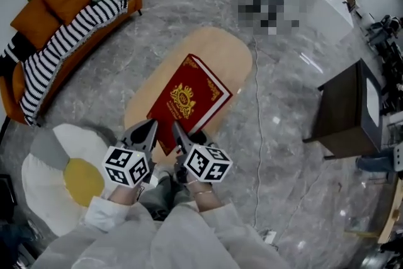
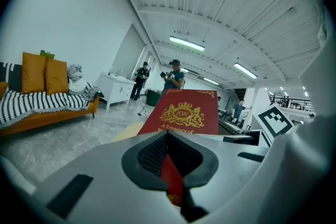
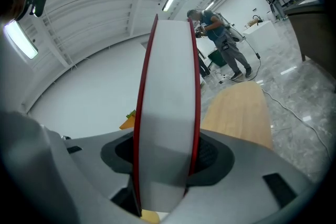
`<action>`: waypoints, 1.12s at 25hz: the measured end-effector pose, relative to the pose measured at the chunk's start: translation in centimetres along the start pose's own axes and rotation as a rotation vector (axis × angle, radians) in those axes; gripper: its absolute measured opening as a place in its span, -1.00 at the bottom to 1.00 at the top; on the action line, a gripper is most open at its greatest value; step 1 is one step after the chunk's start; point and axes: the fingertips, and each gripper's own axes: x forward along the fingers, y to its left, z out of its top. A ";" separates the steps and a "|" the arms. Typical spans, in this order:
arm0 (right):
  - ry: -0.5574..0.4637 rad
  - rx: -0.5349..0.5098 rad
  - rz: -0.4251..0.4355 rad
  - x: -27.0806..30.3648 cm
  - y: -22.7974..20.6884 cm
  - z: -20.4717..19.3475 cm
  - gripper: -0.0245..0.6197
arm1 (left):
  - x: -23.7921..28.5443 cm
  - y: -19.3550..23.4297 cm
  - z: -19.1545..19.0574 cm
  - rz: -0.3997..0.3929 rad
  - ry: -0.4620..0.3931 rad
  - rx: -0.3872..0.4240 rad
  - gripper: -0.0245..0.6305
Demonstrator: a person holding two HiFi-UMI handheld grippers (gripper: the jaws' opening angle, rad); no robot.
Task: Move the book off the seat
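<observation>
Head view: red book [image 1: 189, 101] over oval wooden table [image 1: 221, 50]; marble floor [image 1: 283, 154]; sofa [image 1: 134, 3].

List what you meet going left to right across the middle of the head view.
orange sofa → red book → floor cable → dark cabinet

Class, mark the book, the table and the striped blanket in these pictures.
book [image 1: 187, 99]: head view, gold crest on its red cover.
table [image 1: 228, 50]: head view, bare wooden top beyond the book.
striped blanket [image 1: 60, 44]: head view, middle of the stripes.
</observation>
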 end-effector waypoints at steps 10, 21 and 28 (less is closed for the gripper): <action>-0.013 0.049 -0.025 1.1 -4.4 -1.3 -0.15 | 2.8 2.5 -3.9 0.000 0.044 -0.084 -0.91; 0.028 0.132 -0.086 5.3 -10.4 -6.6 -0.15 | 6.3 9.4 -11.1 0.067 0.097 -0.190 -0.91; 0.065 0.162 -0.092 7.7 -13.5 -11.8 -0.15 | 7.5 12.3 -17.8 0.074 0.160 -0.232 -0.91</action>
